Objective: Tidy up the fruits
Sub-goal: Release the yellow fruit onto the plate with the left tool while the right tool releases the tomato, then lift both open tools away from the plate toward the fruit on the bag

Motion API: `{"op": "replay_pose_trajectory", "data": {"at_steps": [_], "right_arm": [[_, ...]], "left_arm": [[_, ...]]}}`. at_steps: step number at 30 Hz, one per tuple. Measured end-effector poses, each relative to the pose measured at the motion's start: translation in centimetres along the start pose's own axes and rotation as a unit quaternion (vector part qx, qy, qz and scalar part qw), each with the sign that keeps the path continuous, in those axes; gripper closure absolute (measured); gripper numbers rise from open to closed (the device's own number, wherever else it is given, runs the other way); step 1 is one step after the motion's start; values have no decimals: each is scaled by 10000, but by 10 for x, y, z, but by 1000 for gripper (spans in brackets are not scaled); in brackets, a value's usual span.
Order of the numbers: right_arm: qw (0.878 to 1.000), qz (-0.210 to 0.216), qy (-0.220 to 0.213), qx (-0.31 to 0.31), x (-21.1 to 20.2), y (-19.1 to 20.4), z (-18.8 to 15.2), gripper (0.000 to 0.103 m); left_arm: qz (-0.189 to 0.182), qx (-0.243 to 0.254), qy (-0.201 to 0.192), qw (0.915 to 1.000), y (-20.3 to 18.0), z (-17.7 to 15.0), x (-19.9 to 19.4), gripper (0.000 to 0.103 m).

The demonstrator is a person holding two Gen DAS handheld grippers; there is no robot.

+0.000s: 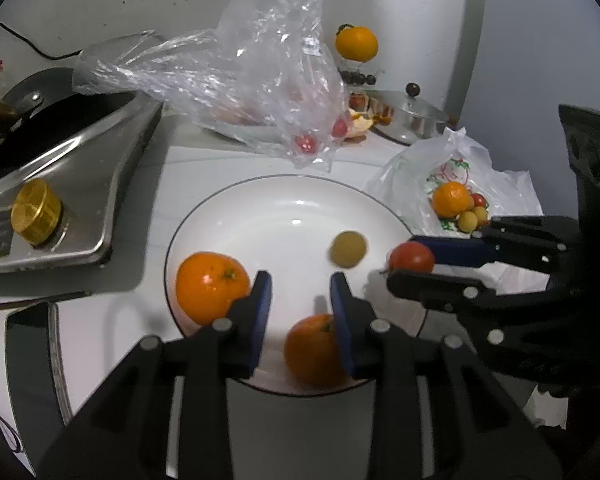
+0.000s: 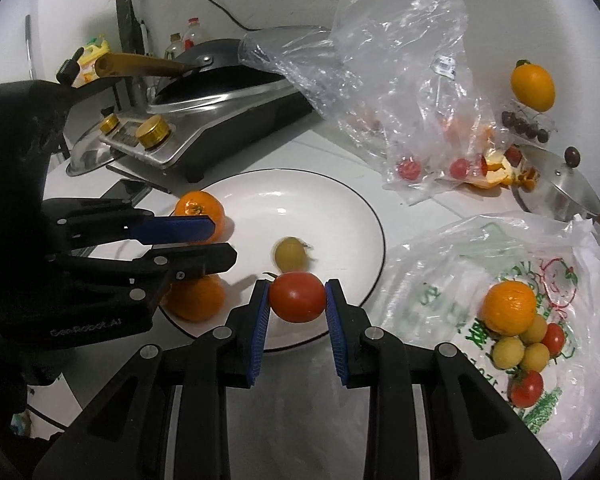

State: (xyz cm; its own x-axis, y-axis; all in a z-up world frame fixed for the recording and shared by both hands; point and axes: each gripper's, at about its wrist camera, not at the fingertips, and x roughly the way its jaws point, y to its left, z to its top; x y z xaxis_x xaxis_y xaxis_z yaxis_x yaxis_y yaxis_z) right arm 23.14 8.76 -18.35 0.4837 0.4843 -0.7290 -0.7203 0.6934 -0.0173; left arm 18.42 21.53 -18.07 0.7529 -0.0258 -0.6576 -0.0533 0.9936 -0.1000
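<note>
A white plate [image 1: 284, 208] holds two oranges [image 1: 212, 286] [image 1: 314, 350] and a blurred yellow-green fruit [image 1: 348, 249]. My left gripper [image 1: 300, 286] is open and empty above the plate, with the near orange below its right finger. My right gripper [image 2: 297, 298] is shut on a red tomato [image 2: 297, 297] over the plate's [image 2: 340, 208] near rim; it also shows in the left wrist view [image 1: 411, 257]. A white printed bag [image 2: 460, 280] to the right carries an orange [image 2: 509, 307], yellow fruits and tomatoes.
A steel cooker with a black pan [image 1: 60, 148] stands left of the plate. A crumpled clear bag [image 1: 260, 80] with small red fruits lies behind it. A lidded steel pot [image 1: 408, 116] and a stand with an orange [image 1: 356, 43] sit at the back right.
</note>
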Motion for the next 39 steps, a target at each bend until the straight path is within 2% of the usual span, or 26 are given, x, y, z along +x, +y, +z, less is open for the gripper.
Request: {"op": "replay_pose_trajectory", "data": {"at_steps": [2,3,5,17,18,22,23,24,25,28,37,39], "right_arm": [[10000,12,25,-15,2,2,0,73],[10000,14,40,-26,3,3,1,73],[10000,17,49,-30,3,5,0,73],[9999,-105,-115,58,-11,1,-2,70],[9998,-120,-154,67,-14,0,-2,68],[9981,-272,-520,164,-30,-9,-3,38],[9974,-322,-616,205,-34,-13,-4,31],[9962,-386,-730,260,-39,-17,-4,29],[9955,-424,-794,290,-41,-20,-5,28],[9938,-603,-853,380,-48,-30,-7,19],[9874,-930,-834,970,-64,-65,-20,19],[9840,-1139,-814,1101,-69,-71,-24,19]], "left_arm": [[6,14,-17,10000,0,0,-2,65],[10,22,-30,10000,0,-1,-3,58],[9,18,-58,10000,0,-1,-5,52],[41,63,-98,9999,-5,-2,-10,51],[31,83,-103,9999,-7,-2,-11,51],[-22,180,-158,9997,-14,-1,-13,51],[-26,206,-179,9996,-16,0,-13,48],[-40,219,-208,9995,-18,0,-14,34],[-56,214,-245,9995,-19,0,-14,26],[-65,209,-329,9992,-23,3,-17,24],[-126,290,-396,9987,-44,9,-16,24],[-129,313,-394,9987,-50,10,-15,24]]}}
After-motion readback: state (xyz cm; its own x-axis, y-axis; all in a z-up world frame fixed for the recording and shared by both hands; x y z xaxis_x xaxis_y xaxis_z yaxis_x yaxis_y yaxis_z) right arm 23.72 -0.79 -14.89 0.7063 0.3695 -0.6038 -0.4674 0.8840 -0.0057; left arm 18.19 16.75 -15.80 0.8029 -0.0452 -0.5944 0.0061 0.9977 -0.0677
